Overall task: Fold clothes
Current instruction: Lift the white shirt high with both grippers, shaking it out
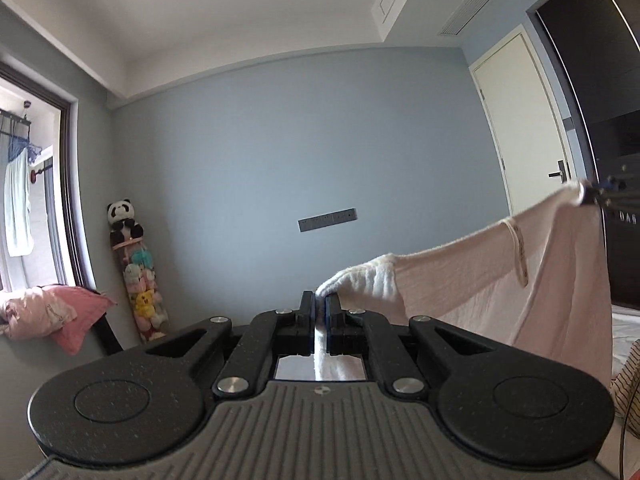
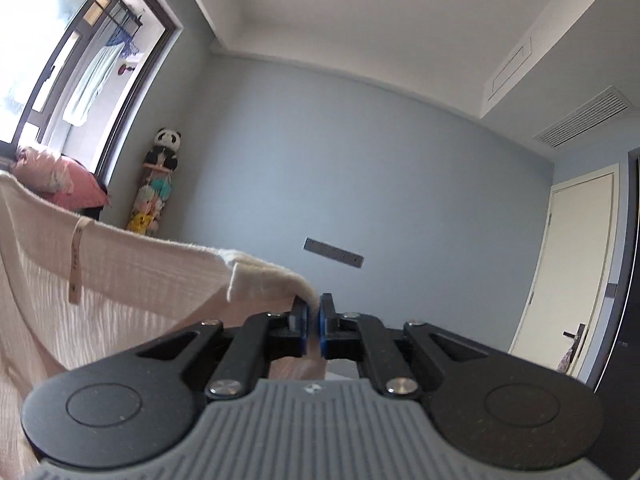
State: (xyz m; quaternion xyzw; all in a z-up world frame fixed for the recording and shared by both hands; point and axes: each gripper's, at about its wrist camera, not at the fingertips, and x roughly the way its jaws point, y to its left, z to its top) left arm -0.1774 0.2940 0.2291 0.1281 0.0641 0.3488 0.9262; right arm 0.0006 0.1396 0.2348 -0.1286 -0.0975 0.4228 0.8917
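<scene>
1. Left gripper (image 1: 320, 300): jaws clamped on a white corner of the pink cloth (image 1: 500, 280), held up in the air.
2. Cloth spans between the grippers; its hanging label (image 2: 76, 268) carries print too small to read.
3. Right gripper (image 2: 314, 312): jaws pinched on the opposite corner.
4. Right gripper body shows letters "DAS".

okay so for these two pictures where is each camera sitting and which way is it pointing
Left wrist: sits behind the left claw, faces the blue-grey wall; its own fingers pinch the pink towel, and the other claw shows far right.
Right wrist: sits behind the right claw, tilted, faces the same wall; its fingers pinch the towel's other corner.
Shared: towel, panda plush, door, window.
</scene>
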